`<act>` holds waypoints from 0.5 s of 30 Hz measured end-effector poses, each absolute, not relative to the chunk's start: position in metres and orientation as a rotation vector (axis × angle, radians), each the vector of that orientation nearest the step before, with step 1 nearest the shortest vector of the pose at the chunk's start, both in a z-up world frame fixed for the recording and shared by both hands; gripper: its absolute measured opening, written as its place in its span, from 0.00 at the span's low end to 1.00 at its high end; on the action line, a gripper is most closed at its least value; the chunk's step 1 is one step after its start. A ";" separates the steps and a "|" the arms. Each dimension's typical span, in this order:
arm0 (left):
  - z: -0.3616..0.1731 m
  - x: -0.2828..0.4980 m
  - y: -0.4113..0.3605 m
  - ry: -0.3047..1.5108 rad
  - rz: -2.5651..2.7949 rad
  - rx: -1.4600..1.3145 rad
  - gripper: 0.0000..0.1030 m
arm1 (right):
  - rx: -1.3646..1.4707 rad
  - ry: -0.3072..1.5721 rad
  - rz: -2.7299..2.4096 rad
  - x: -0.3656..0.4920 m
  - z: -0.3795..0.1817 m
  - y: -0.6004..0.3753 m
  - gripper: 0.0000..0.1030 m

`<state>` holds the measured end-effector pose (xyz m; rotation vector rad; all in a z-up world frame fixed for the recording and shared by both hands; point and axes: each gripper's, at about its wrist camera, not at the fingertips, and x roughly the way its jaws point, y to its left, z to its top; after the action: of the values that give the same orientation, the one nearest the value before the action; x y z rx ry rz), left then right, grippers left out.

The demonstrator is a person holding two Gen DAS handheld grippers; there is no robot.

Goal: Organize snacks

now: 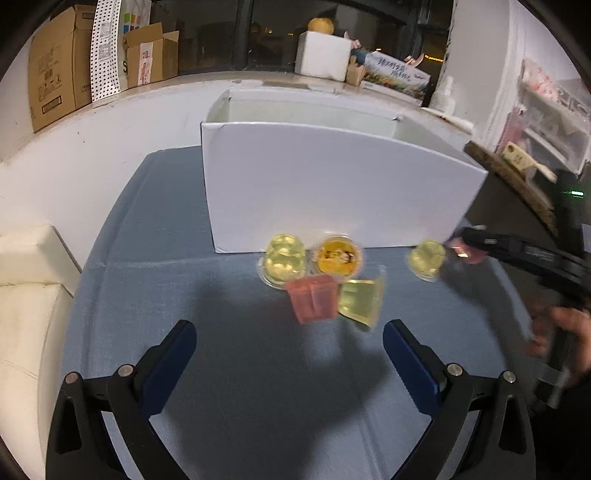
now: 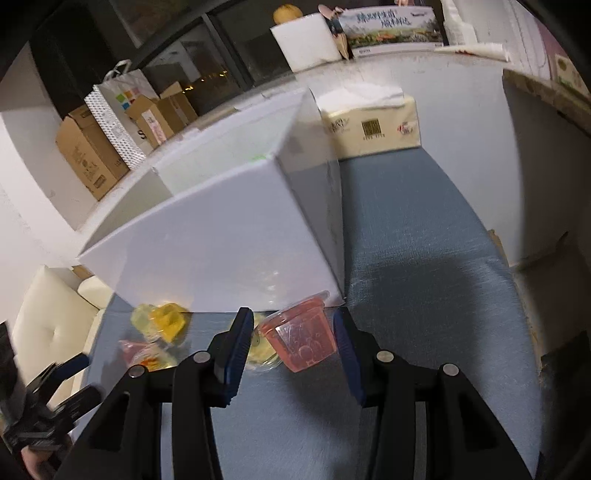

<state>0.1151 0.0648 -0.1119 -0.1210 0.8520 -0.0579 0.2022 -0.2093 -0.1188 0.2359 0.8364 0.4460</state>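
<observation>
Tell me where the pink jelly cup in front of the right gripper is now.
In the right wrist view the pink jelly cup lies on the blue cloth, between the fingers of the right gripper, just before the near corner of the white box.

Dark window [image 1: 221,33] above a white ledge [image 1: 184,88] stacked with cardboard boxes [image 1: 59,62]; cream sofa [image 1: 26,295] beside the blue-clothed tabletop [image 1: 166,258].
</observation>
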 end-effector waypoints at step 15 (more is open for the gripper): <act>-0.145 0.167 0.067 0.925 -0.007 -0.136 0.86 | 0.242 0.754 0.506 0.148 -0.093 -0.212 0.48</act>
<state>0.1670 0.0669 -0.1446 -0.1364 0.9253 -0.0072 0.1479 -0.2119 -0.0929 0.2419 0.7535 0.5063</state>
